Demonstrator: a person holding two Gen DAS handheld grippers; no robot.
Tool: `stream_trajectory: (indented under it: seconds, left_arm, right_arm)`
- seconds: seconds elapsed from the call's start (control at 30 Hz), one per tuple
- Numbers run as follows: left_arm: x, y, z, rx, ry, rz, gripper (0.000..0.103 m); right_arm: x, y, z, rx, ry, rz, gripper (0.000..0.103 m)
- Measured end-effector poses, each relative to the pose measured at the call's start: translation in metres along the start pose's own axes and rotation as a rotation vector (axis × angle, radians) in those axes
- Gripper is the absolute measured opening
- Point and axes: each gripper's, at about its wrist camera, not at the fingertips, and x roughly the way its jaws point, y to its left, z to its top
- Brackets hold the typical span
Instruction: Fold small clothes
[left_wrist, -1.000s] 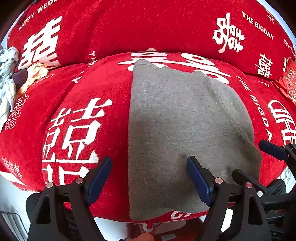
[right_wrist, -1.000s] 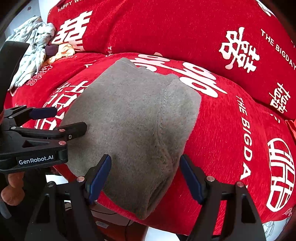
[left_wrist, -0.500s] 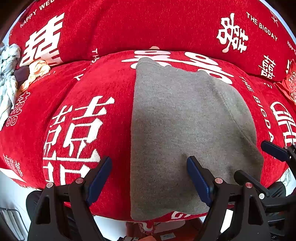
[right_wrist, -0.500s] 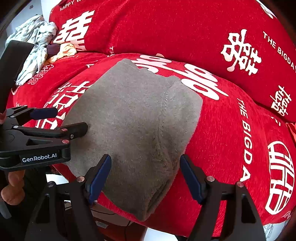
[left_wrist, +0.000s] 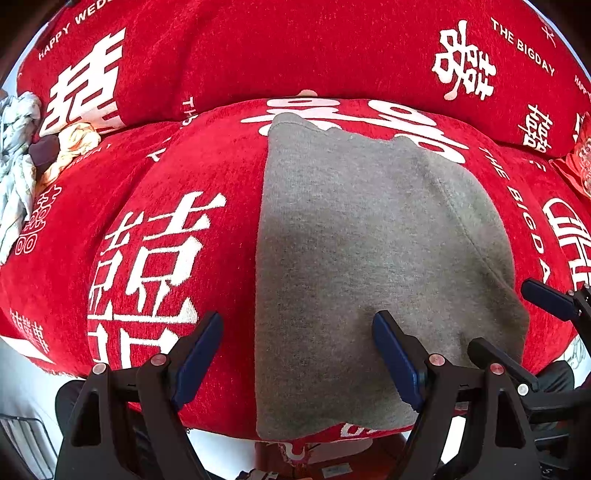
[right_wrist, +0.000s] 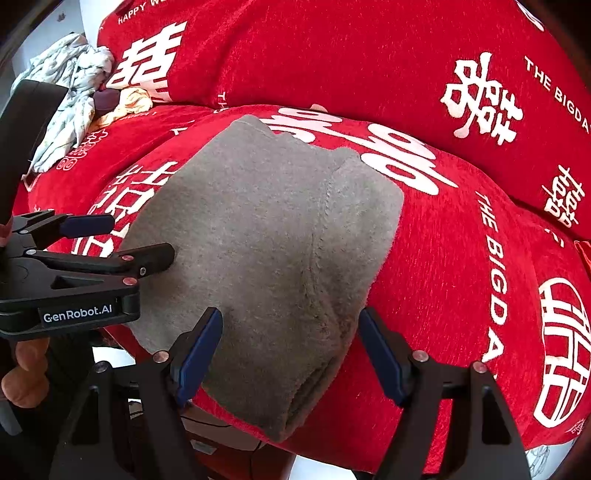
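The grey garment (left_wrist: 369, 266) lies folded flat on the red cushion (left_wrist: 155, 229) of a sofa, its near edge hanging slightly over the cushion's front. The left claw (left_wrist: 297, 354) stands spread wide with nothing pinched; the garment's left edge runs between its 2 fingers, and the right finger sits over the cloth while the left one is over bare red fabric. The right claw (right_wrist: 290, 352) is likewise spread and empty, above the garment's near right corner, which lies between its 2 fingers. The 2 claws are just beside each other, each visible at the edge of the other's view. Far to the left of both claws, a heap of pale crumpled clothes (right_wrist: 70, 107) rests against the red backrest (right_wrist: 332, 55).
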Motion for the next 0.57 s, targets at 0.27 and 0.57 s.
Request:
stream_trajectory:
  seconds: [0.27, 0.57]
  left_arm:
    - [0.0, -0.004, 0.001, 0.006, 0.005, 0.012, 0.084]
    - [-0.001, -0.009, 0.002, 0.009, 0.008, 0.043, 0.084]
  right_arm:
    - [0.001, -0.008, -0.002, 0.012, -0.002, 0.009, 0.079]
    - [0.001, -0.017, -0.004, 0.023, -0.015, 0.025, 0.079]
